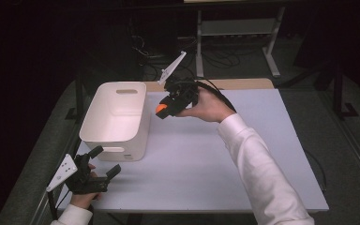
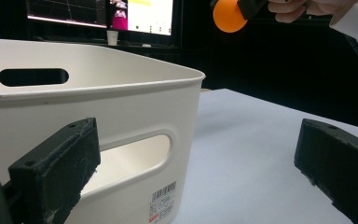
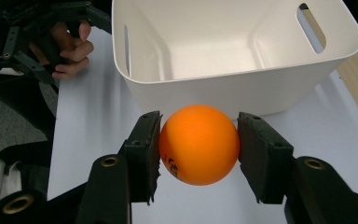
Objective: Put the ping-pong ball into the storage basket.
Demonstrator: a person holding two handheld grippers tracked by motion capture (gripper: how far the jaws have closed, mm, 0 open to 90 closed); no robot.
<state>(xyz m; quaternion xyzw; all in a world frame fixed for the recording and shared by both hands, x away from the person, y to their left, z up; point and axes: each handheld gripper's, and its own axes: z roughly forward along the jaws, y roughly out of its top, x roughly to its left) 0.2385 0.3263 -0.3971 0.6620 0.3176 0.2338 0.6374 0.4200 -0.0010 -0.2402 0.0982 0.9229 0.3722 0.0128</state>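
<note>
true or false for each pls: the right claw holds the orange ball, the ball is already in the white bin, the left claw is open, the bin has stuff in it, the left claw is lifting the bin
1. The right claw holds the orange ball between its pads: true.
2. The ball already lies in the white bin: false. It hangs in the air beside the bin, short of its rim.
3. The left claw is open: true. Its jaws stand wide apart with nothing between them.
4. The bin has things in it: false. The right gripper view shows its inside bare.
5. The left claw is lifting the bin: false. The bin stands on the table, and the claw rests near its front wall without gripping it.
</note>
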